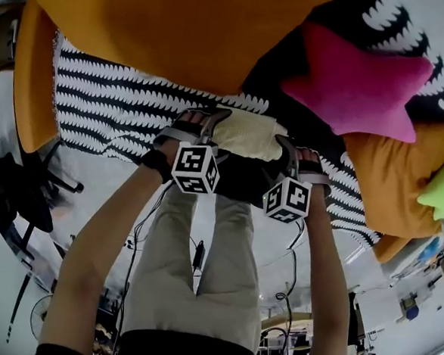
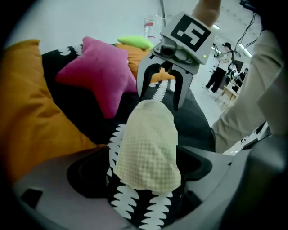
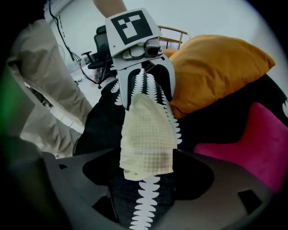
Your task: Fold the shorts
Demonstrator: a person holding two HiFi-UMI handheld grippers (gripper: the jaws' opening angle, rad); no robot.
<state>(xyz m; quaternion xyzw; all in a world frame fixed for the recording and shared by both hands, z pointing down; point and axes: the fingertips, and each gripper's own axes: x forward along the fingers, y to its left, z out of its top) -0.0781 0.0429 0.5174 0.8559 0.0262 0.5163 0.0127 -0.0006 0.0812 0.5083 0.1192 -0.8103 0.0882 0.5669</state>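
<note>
Near the front edge of a black-and-white patterned cover (image 1: 99,96), just ahead of the person's knees, the pale yellow waffle-knit shorts (image 1: 248,133) lie flat as a narrow folded bundle. Their long axis runs straight from one gripper to the other, crosswise to the person.

The left gripper (image 2: 143,173) stands over one short end and the right gripper (image 3: 146,173) over the opposite end, both tilted steeply down and facing each other along the strip. Neither hand is nearer; each has its own end directly between its fingers.

On the left, the fingers (image 2: 85,173) are spread wide, with cloth lying between them and one edge close against a pad, but nothing looks pinched. The right fingers (image 3: 198,175) are also apart, somewhat less so, straddling the hemmed end without visibly pressing it.

Orange cushions (image 1: 172,25) and a pink star cushion (image 1: 357,84) sit well back from the bundle and leave it room.

Since the ends lie in line with both grippers, a further fold would probably mean one hand carrying its end along that axis onto the other.
</note>
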